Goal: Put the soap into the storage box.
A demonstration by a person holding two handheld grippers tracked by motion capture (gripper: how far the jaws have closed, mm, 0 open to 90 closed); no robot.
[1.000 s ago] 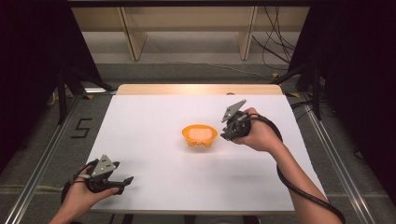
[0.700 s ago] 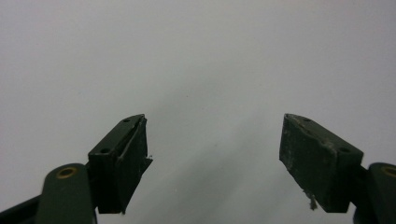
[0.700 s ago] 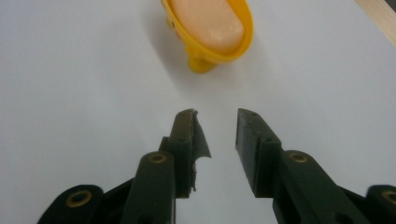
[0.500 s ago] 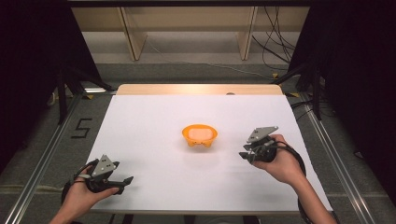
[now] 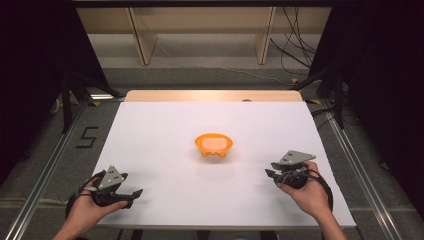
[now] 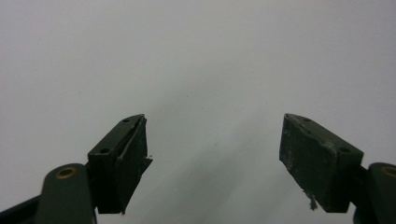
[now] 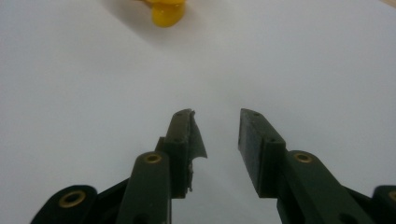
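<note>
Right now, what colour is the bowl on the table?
Orange bowl, clearest in the high view.

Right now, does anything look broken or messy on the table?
The orange bowl sits upright, nothing spilled. The odd bit is wear: the pad on the right gripper is peeling and ragged, and the left gripper has frayed pads too.

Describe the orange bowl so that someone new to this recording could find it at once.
Start at the white table in the high view. Near its middle, slightly toward the right gripper, sits the bowl, apart from both grippers. It is small, round and orange with a pale inside, the one coloured thing on the white top.
</note>
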